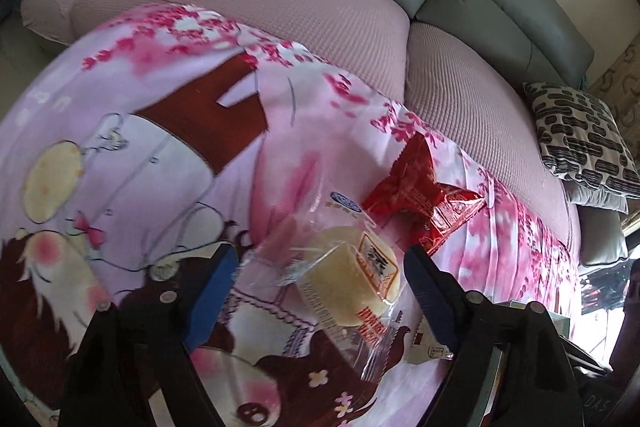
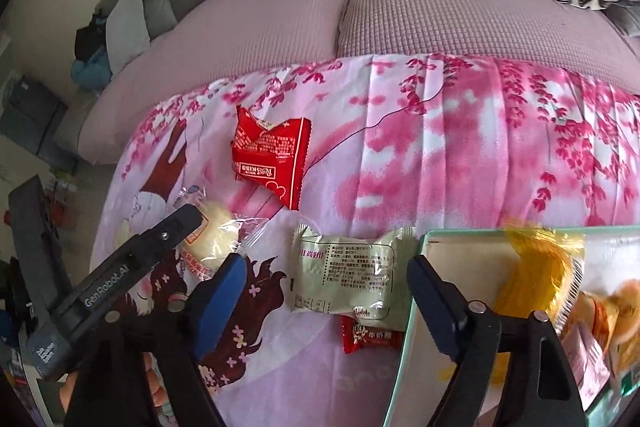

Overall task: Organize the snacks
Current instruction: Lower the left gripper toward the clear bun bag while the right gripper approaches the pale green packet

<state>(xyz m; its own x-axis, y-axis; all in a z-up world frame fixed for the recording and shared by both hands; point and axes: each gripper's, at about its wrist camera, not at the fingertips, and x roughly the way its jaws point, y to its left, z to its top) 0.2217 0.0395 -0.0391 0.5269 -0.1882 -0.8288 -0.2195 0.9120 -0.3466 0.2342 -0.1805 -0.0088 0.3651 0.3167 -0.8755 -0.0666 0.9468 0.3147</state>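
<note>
A pale yellow cake in a clear wrapper [image 1: 352, 279] lies on the pink printed cloth [image 1: 160, 115]. My left gripper [image 1: 320, 267] stands open astride it, with its blue pads close to the wrapper on both sides but not pressing. A red packet [image 1: 424, 195] lies just beyond. My right gripper [image 2: 328, 287] is open above a pale green packet [image 2: 352, 275] and a small red candy [image 2: 372, 337], holding nothing. Its right finger sits at the edge of a teal-rimmed box [image 2: 460, 233] that holds a yellow packet [image 2: 536, 275] and other snacks.
The red packet [image 2: 272, 159] lies behind both grippers in the right wrist view, where a finger of the left gripper [image 2: 176, 227] covers the cake [image 2: 216, 231]. Pink sofa cushions [image 2: 280, 7] and a patterned pillow [image 1: 580, 135] lie beyond the cloth.
</note>
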